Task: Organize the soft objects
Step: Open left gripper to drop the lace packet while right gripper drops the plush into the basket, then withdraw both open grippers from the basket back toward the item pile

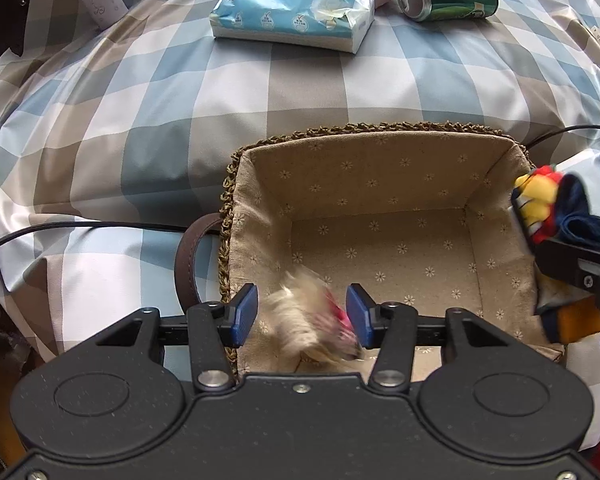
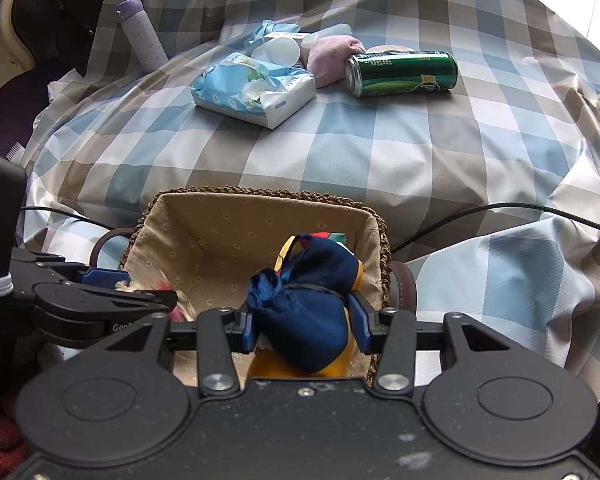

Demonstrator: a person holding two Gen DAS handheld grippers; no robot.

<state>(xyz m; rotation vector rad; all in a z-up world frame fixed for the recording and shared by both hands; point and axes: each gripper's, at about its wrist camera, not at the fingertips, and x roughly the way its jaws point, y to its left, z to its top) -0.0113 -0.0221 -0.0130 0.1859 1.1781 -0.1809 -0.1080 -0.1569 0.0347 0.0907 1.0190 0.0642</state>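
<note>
A woven basket (image 1: 228, 216) with a beige flowered lining (image 2: 236, 236) stands on the checked cloth. My left gripper (image 1: 302, 314) is open over its near left corner; a blurred cream and pink fluffy toy (image 1: 308, 320) sits between the fingers, not pinched. It also shows in the right wrist view (image 2: 172, 300). My right gripper (image 2: 306, 326) is shut on a navy, yellow and red plush toy (image 2: 312, 312) above the basket's right side; the toy shows in the left wrist view (image 1: 548, 204).
A blue tissue pack (image 1: 292, 12), a green can (image 1: 448, 0) lying on its side, a pink soft bundle (image 2: 332, 58) and a lilac bottle (image 2: 142, 36) lie at the far side. Black cables (image 2: 500, 212) cross the cloth. A brown strap (image 1: 186, 256) lies left of the basket.
</note>
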